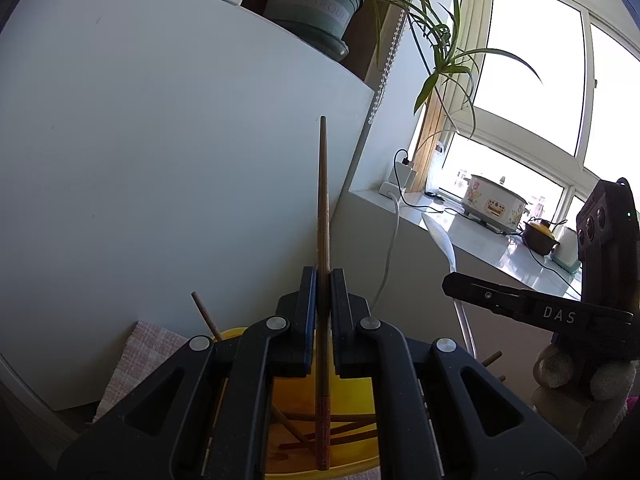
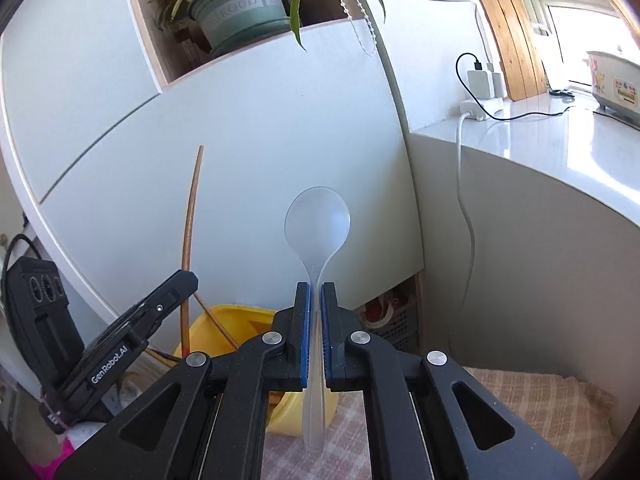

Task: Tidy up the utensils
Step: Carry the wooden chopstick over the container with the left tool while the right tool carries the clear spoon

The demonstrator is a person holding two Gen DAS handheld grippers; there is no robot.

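Observation:
My left gripper [image 1: 322, 276] is shut on a brown wooden chopstick [image 1: 322, 200] that stands upright, its lower end above a yellow tub [image 1: 288, 460]. Several more chopsticks [image 1: 320, 434] lie in that tub. My right gripper [image 2: 316, 290] is shut on the handle of a clear plastic spoon [image 2: 318, 224], bowl up. In the right wrist view the left gripper [image 2: 182, 280] holds its chopstick [image 2: 190, 216] over the yellow tub [image 2: 228, 324]. In the left wrist view the right gripper [image 1: 452, 282] with the spoon [image 1: 442, 240] is at the right.
A white cabinet [image 1: 160, 160] stands close behind. A potted plant [image 1: 312, 4] sits in its niche. A checked cloth [image 2: 520, 396] covers the surface. A windowsill counter [image 2: 560, 152] at the right carries a charger, cables and a cooker [image 1: 496, 202].

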